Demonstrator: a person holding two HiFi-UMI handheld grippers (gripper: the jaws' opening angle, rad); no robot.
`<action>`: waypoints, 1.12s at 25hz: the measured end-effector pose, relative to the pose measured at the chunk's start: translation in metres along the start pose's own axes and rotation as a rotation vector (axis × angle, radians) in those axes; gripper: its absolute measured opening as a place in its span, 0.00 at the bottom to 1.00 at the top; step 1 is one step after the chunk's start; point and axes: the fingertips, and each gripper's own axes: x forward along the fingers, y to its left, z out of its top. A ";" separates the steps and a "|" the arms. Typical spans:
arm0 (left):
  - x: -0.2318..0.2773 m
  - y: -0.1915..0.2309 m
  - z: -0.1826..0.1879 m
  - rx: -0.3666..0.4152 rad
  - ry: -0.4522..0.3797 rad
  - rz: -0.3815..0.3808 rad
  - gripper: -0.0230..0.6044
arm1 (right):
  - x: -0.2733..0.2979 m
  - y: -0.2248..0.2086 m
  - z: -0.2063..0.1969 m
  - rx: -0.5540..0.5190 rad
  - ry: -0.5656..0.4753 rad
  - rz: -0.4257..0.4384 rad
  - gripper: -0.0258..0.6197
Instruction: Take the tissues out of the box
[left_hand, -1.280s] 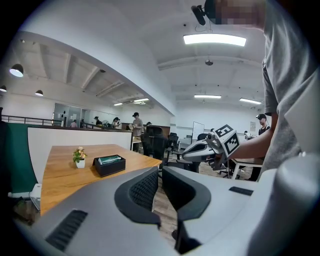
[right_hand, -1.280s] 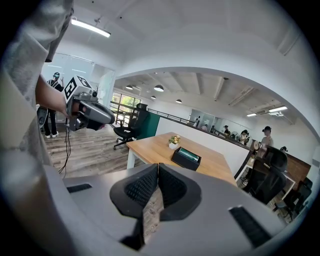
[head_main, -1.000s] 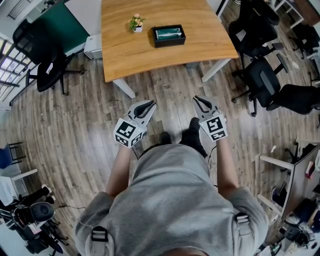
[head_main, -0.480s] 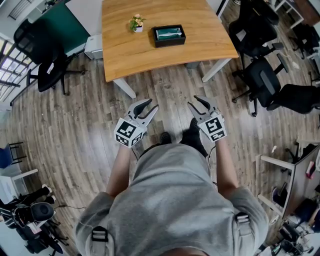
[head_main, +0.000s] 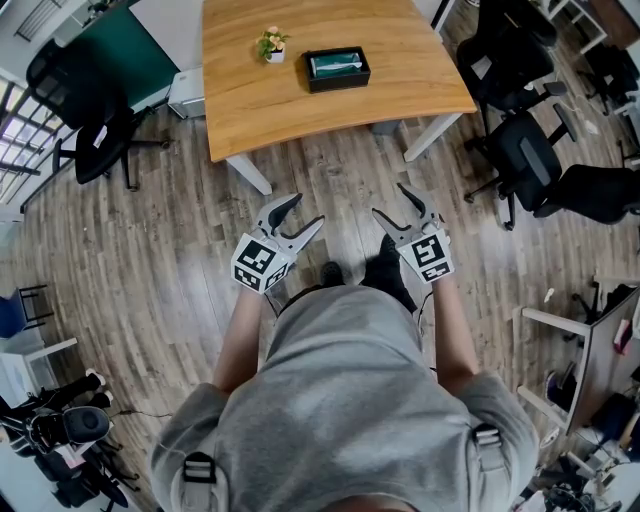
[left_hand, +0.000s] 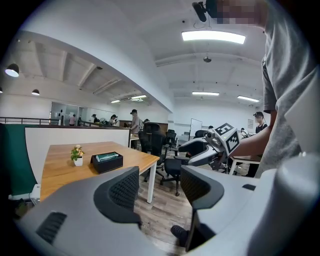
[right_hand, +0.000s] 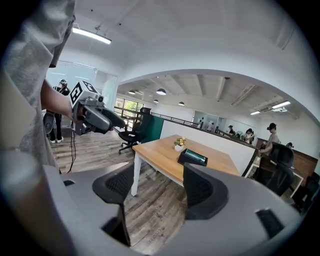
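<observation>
A black tissue box with a pale green tissue showing in its top stands on the wooden table, far ahead of both grippers. It also shows in the left gripper view as the box and in the right gripper view as the box. I hold my left gripper and right gripper side by side over the floor, short of the table's near edge. Both sets of jaws are opening, with nothing between them. The left gripper and right gripper frame only floor and table.
A small potted plant stands left of the box. Black office chairs crowd the table's right side, and another chair sits at the left by a green partition. Several people stand in the background of the gripper views.
Both grippers' jaws have gone from shut to spread wide. The hands have stayed in about the same place over the floor.
</observation>
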 end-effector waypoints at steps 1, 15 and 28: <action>0.000 0.000 0.000 0.000 0.001 -0.001 0.46 | 0.000 0.000 0.000 -0.001 -0.001 -0.003 0.54; -0.001 0.001 -0.004 0.015 0.019 -0.014 0.52 | 0.000 0.003 -0.001 0.005 -0.004 -0.002 0.63; 0.006 0.015 -0.006 -0.016 0.023 0.015 0.52 | 0.011 -0.010 -0.012 0.018 0.018 -0.005 0.63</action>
